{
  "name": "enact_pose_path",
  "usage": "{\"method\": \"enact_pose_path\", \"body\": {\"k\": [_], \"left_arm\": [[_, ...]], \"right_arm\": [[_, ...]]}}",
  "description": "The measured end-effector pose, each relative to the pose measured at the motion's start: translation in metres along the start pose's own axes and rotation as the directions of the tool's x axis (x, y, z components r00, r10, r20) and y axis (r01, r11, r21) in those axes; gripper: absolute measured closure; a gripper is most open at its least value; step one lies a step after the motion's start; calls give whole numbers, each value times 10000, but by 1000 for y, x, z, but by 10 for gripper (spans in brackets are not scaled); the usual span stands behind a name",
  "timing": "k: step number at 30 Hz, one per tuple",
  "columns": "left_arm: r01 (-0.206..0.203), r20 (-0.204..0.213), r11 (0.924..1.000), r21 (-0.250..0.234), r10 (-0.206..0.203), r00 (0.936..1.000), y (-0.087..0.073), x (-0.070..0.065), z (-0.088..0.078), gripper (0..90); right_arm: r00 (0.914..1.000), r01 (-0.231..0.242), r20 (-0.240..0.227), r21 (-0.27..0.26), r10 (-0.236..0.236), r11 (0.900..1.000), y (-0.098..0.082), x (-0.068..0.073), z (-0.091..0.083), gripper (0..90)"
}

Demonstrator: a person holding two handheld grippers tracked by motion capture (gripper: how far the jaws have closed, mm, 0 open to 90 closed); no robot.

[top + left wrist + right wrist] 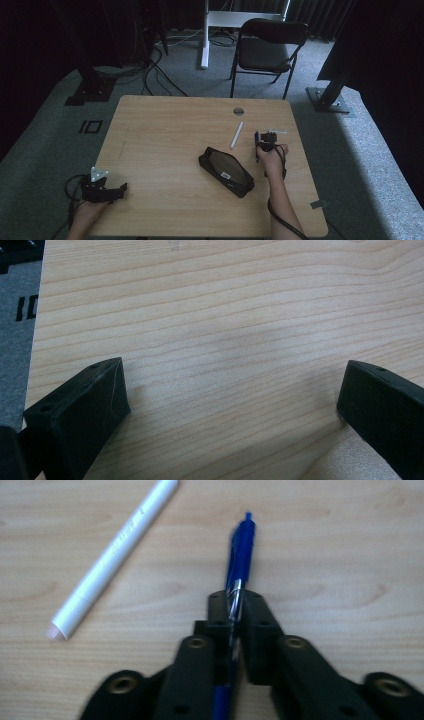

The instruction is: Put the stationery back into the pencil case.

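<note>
While clamped between the jaws of the right gripper (235, 611), blue pen (240, 555) lying along them, tip end pointing away over the wooden table (340, 540). Pads pressed on the barrel from both sides (silver clip caught right at the pinch). Seen from the high view, same right gripper (266, 145) at the right side of the table (165, 130), pen (257, 146) just at its left edge, right hand (272, 159) behind it. White pen (116, 555) lying apart on the wood, up and to the left of the blue one, slanted, not touching it. Black pencil case (226, 171) near the table's middle, well short of the right hand. Left gripper (102, 190) parked at the near left edge, jaws spread wide over bare wood, nothing between them.
</note>
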State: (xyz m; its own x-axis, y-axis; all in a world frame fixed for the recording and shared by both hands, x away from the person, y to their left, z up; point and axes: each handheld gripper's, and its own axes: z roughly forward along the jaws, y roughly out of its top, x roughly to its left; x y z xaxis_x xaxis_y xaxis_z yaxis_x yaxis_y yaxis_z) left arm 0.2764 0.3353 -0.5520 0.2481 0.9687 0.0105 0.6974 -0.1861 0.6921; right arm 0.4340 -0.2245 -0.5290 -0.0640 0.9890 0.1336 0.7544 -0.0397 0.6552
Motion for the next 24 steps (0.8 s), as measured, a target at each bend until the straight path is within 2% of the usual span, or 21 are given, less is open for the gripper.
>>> {"method": "enact_pose_path", "body": {"k": [3, 11, 13, 15, 18, 20, 24], "left_arm": [[3, 0, 10000, -1, -3, 10000, 0, 0, 0, 1], [0, 0, 10000, 2, 0, 10000, 0, 0, 0, 1], [-1, 1, 10000, 2, 1, 10000, 0, 0, 0, 1], [0, 0, 10000, 0, 0, 10000, 0, 0, 0, 1], [1, 0, 10000, 2, -1, 10000, 0, 0, 0, 1], [0, 0, 10000, -1, 0, 10000, 0, 0, 0, 1], [0, 0, 10000, 0, 0, 10000, 0, 0, 0, 1]], "right_arm": [[9996, -286, -35, -23, 286, 9996, -3, -4, 3, 747], [9964, 497, 694, -156, -485, 9986, -7, -7, 4, 792], [9964, 544, 667, -168, -532, 9984, -8, -7, 3, 794], [9985, 194, 514, -239, -181, 9995, -8, -10, 3, 794], [9992, 12, 409, -402, 4, 9992, -9, -14, 0, 794], [9988, 111, 490, -446, -89, 9989, -9, -15, -3, 794], [9994, 132, 333, -578, -113, 9982, -5, -16, -11, 794]]}}
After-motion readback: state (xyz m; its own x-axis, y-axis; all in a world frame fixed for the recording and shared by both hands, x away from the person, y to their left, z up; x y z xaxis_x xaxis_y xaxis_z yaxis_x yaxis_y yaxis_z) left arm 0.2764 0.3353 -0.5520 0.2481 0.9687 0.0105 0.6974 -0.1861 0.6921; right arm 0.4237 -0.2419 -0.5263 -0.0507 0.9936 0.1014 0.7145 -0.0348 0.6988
